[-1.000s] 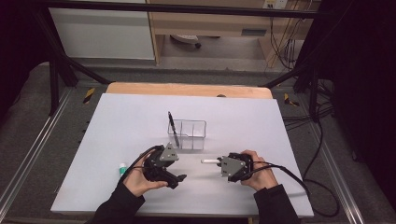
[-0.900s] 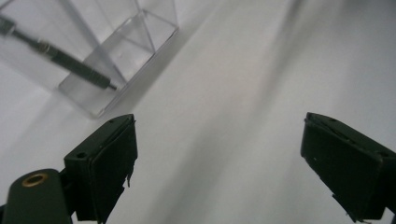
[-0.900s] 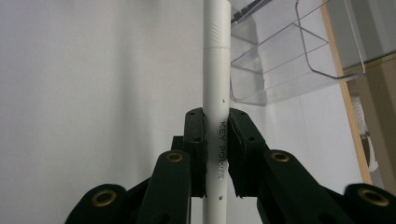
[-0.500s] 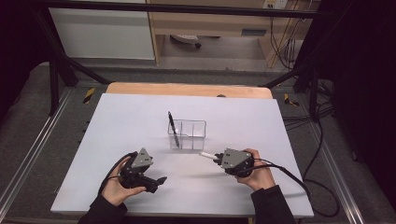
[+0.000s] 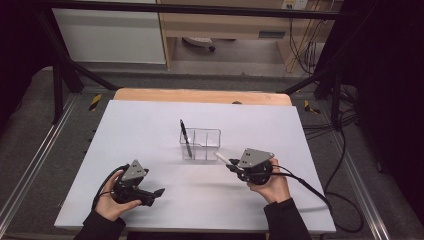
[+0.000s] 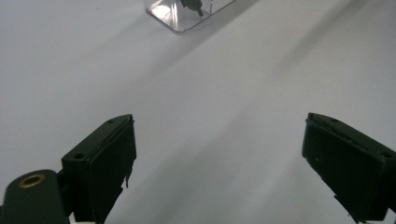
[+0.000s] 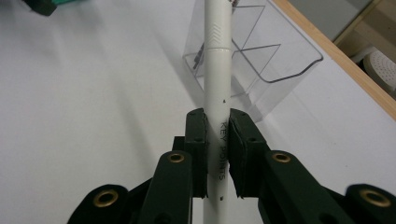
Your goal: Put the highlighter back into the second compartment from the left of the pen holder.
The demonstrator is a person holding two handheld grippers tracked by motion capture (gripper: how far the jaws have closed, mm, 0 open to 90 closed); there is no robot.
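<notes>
White pen (image 7: 218, 93) is sitting clamped in the right gripper (image 5: 233, 165) just beside the clear organizer (image 5: 200, 144) — left gripper (image 5: 159, 192), jaws apart and empty, is backing away from it — insertion next.

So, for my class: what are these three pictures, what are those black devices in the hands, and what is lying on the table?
A person sits at a white table with a hand-held gripper in each hand. One picture looks down from above; the other two come from cameras riding on the grippers. The left gripper is open and empty. The right gripper is shut on a white pen, aimed toward a clear plastic holder in which a black pen stands.
</notes>
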